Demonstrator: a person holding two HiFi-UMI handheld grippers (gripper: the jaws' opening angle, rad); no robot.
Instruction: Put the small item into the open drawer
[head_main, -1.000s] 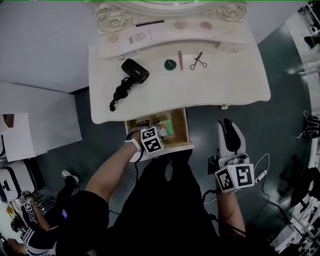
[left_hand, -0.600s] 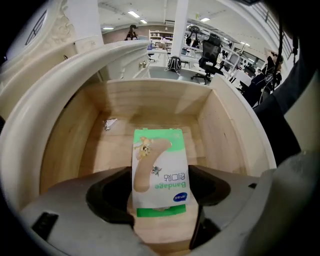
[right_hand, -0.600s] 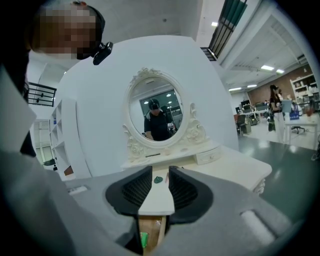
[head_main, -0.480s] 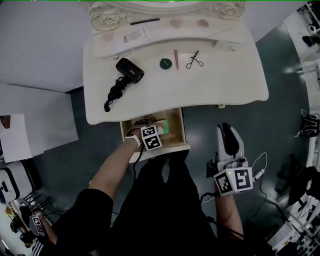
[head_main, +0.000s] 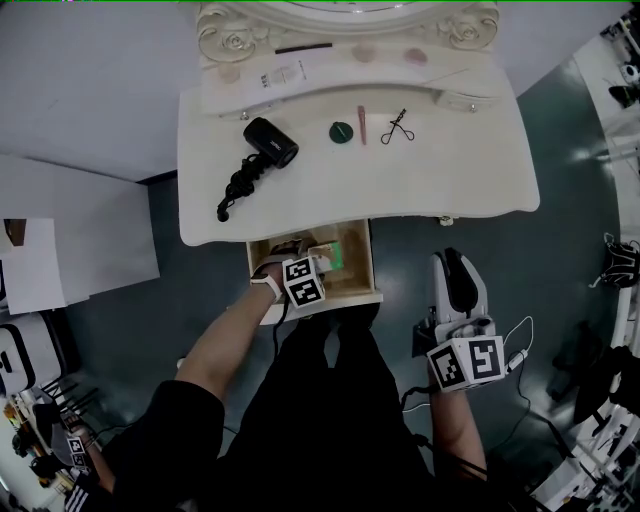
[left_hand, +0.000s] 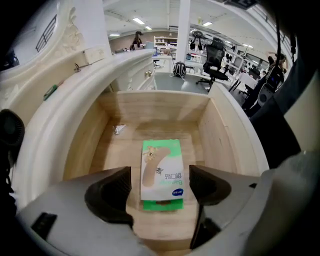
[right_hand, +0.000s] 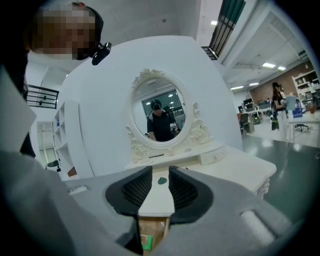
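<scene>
The wooden drawer (head_main: 372, 262) stands pulled out from the white dressing table (head_main: 450, 180). A small green-and-white packet (left_hand: 161, 165) lies flat on the drawer floor (left_hand: 115, 155). My left gripper (left_hand: 160, 176) hangs inside the drawer, open, one jaw on each side of the packet with a gap to each pad. In the head view the left gripper (head_main: 305, 258) sits beside the packet (head_main: 336, 256). My right gripper (head_main: 455, 262) is held over the dark floor to the right of the drawer, open, with nothing between its jaws (right_hand: 160, 176).
On the tabletop lie a black hair dryer (head_main: 268, 142), a green round item (head_main: 341, 130), a pink stick (head_main: 362, 124) and an eyelash curler (head_main: 397, 124). An oval mirror (right_hand: 161, 116) stands at the back. A crumpled scrap (left_hand: 118, 129) lies in the drawer's far left corner.
Only the head view has swayed a little. Both grippers keep their places, the left in the drawer by the packet, the right off to the side.
</scene>
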